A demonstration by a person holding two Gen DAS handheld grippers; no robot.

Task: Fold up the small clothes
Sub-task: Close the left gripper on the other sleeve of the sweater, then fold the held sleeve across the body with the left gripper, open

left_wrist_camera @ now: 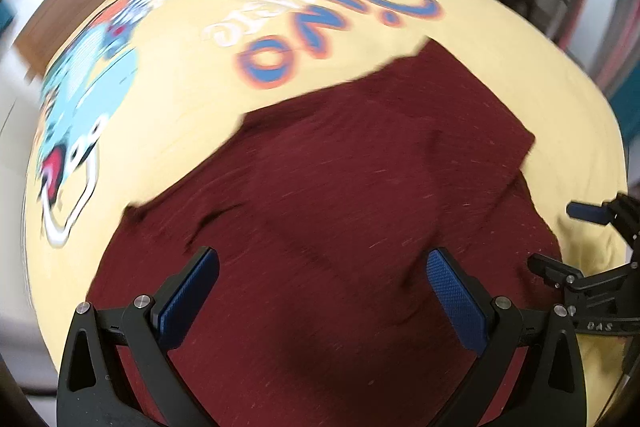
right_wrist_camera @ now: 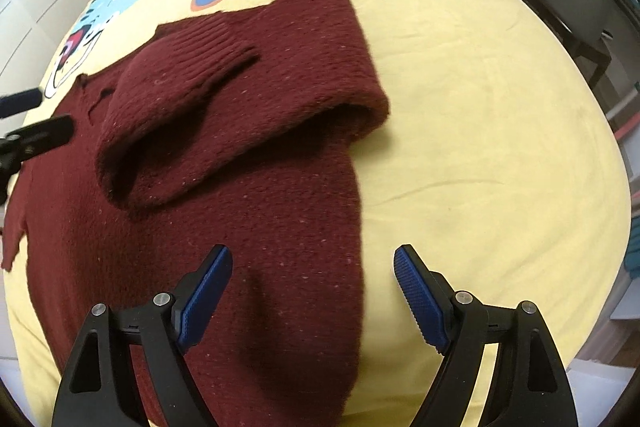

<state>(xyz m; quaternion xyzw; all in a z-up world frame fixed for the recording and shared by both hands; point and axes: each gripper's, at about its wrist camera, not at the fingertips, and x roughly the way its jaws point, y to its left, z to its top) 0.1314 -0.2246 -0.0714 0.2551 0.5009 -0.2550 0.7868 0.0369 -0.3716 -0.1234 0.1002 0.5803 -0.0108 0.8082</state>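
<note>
Left wrist view: close above the maroon sweater, facing forward and down between own blue-padded fingers, blurred. Right wrist view: also close, angled down over the sweater's right edge and folded sleeve. Shared by both: sweater, yellow sheet with "Dino" print. Each view catching the other gripper at its edge: right gripper, left gripper.

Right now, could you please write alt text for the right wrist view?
A maroon knit sweater lies on a yellow dinosaur-print sheet, one sleeve folded across its body. The open right gripper hovers over its near edge, holding nothing; the left gripper shows at far left.
</note>
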